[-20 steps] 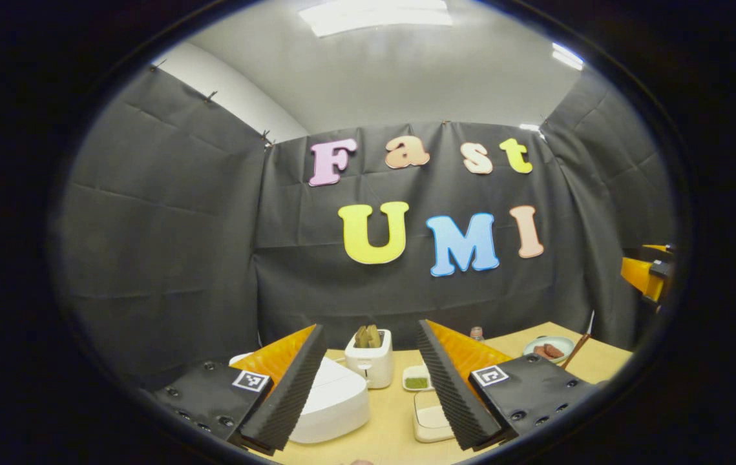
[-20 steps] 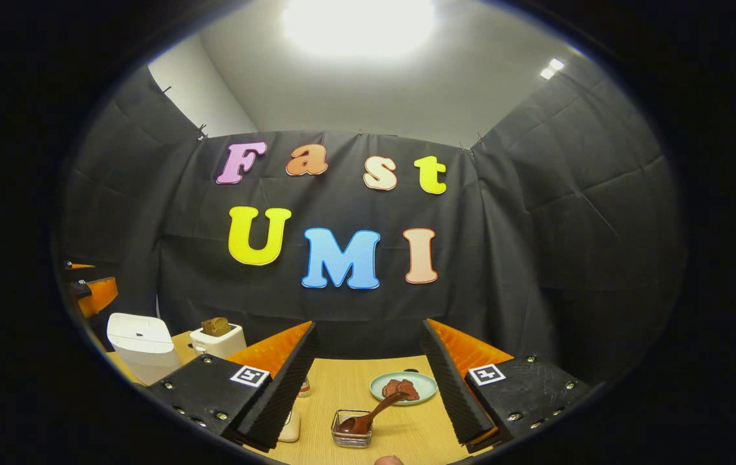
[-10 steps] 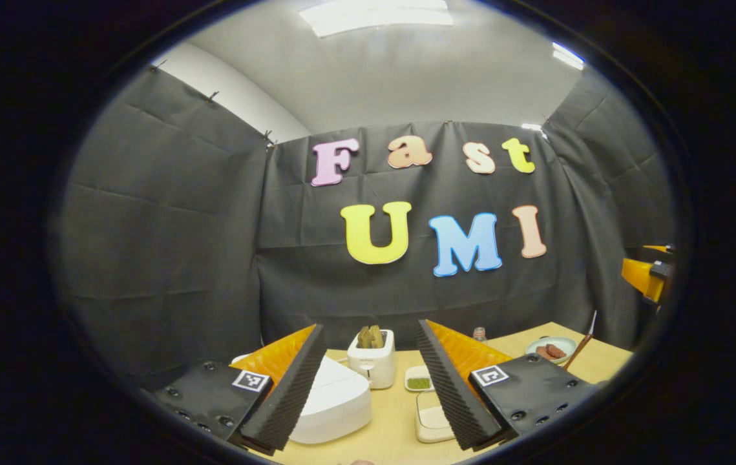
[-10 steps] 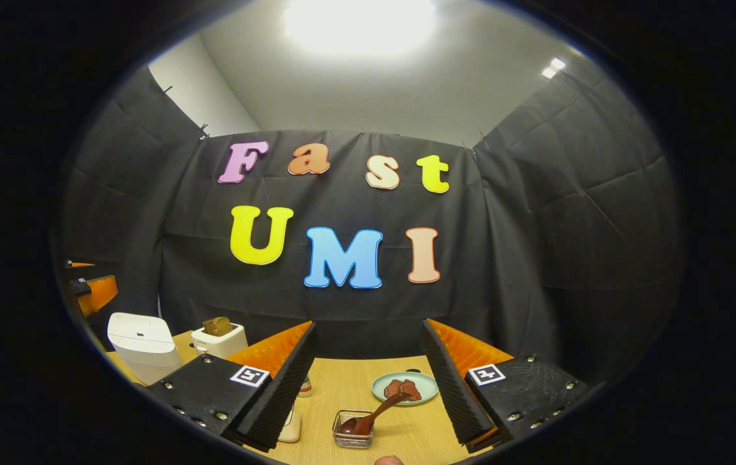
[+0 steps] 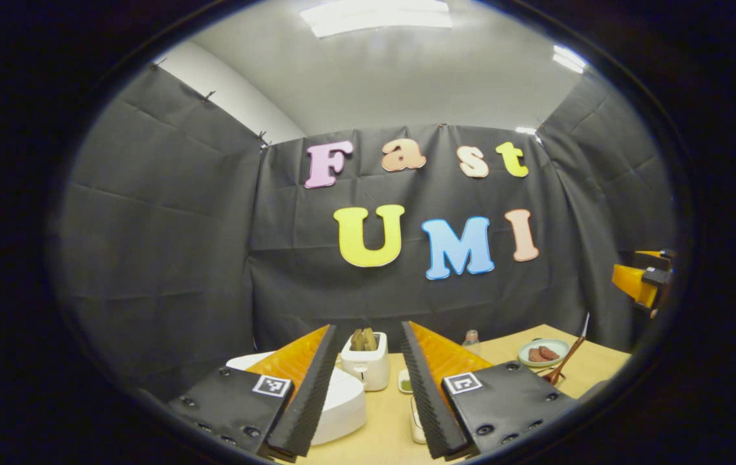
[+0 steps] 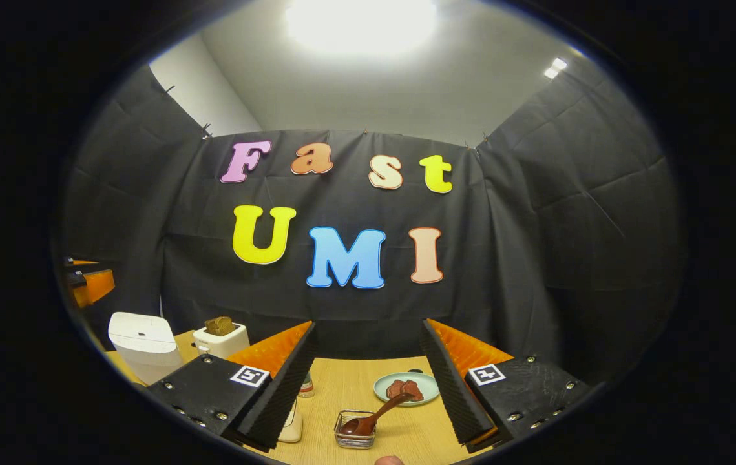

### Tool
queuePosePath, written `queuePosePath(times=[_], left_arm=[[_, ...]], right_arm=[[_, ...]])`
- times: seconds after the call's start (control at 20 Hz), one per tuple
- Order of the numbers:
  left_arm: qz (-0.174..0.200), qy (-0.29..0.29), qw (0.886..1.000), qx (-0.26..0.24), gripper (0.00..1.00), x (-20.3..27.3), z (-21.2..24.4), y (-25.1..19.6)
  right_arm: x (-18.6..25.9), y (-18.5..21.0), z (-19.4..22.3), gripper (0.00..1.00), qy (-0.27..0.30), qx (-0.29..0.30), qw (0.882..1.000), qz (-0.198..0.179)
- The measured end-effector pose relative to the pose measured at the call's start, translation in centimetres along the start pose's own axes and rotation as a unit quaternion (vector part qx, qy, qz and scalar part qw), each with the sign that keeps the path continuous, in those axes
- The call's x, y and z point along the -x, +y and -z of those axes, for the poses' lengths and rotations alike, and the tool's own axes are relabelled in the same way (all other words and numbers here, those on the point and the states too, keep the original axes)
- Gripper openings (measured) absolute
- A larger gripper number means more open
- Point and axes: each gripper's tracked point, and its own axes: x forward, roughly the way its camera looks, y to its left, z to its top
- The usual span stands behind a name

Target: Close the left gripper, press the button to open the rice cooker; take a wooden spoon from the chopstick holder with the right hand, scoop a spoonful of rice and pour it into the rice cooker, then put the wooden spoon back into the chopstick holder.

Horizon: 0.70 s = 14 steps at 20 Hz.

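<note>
The left gripper is hovering above the desk with its jaws narrow but still parted, holding nothing. The white rice cooker, lid down, is sitting just beyond it. The right gripper is hanging wide apart, empty. The wooden spoon is leaning in the chopstick holder near the desk's front edge, before a plate.

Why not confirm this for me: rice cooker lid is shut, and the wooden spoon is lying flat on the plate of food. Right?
Not quite. The rice cooker lid is shut, but the wooden spoon sits bowl-down in the wire holder, handle leaning toward the plate. The right gripper view shows it.
</note>
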Motion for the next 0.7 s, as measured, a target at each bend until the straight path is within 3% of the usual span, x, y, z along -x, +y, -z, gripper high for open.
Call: queuePosePath(times=[0.15, 0.2, 0.35, 0.5, 0.7], left_arm=[[0.004, 0.001, 1.0, 0.001, 0.48, 0.2, 0.2, 0.1], [0.008, 0.002, 1.0, 0.0, 0.48, 0.2, 0.2, 0.1], [-0.01, -0.005, 1.0, -0.002, 0.11, 0.3, -0.1, 1.4], [-0.035, -0.015, 0.999, -0.002, 0.09, 0.1, -0.4, 3.5], [-0.03, -0.002, 0.999, 0.019, 0.09, -1.3, 0.4, 4.5]], right_arm=[[-0.1, 0.3, 0.1, 0.96, 0.001, 0.0, 1.0, -0.003], [0.0, 0.4, 0.2, 0.96, 0.002, 0.0, 1.0, -0.003], [0.1, 0.7, 0.1, 0.96, 0.002, 0.0, 1.0, -0.004], [0.0, 1.1, 0.2, 0.96, 0.002, 0.001, 1.0, -0.004], [0.1, 1.3, 0.2, 0.96, 0.002, 0.002, 1.0, 0.001]])
